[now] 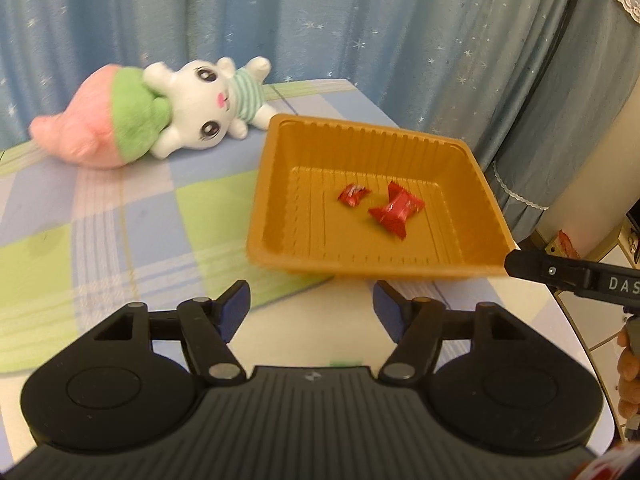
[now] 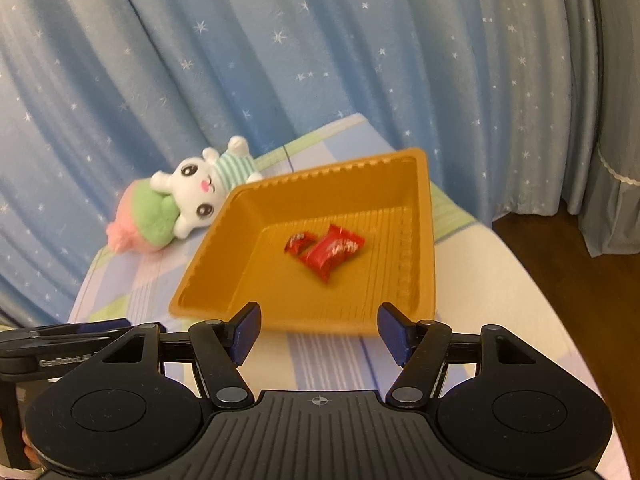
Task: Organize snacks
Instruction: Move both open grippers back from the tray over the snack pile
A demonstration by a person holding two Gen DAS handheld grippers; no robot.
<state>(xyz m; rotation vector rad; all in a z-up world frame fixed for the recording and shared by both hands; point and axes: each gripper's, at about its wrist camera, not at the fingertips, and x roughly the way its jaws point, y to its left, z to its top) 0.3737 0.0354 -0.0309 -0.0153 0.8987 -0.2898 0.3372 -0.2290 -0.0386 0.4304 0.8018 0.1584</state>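
An orange plastic tray (image 1: pixel 280 216) (image 2: pixel 224 280) sits on the checked tablecloth. Two red wrapped snacks lie inside it: a small one (image 1: pixel 353 194) (image 2: pixel 298 242) and a larger one (image 1: pixel 396 210) (image 2: pixel 334 252) beside it. My left gripper (image 1: pixel 311 304) stands open just short of the tray's near rim, nothing between its blue pads. My right gripper (image 2: pixel 319 330) is open too, empty, at the near edge of the tray. In the left wrist view, the right gripper's black finger (image 1: pixel 560 272) shows by the tray's right corner. In the right wrist view, part of the left gripper (image 2: pixel 72 340) shows at the left.
A white plush rabbit (image 1: pixel 200 96) (image 2: pixel 200 188) with a pink and green hat lies behind the tray on the left. Blue star-patterned curtains (image 1: pixel 320 20) (image 2: pixel 320 60) hang behind the table. The table's edge (image 1: pixel 580 340) drops off at the right, wooden floor (image 2: pixel 560 248) beyond.
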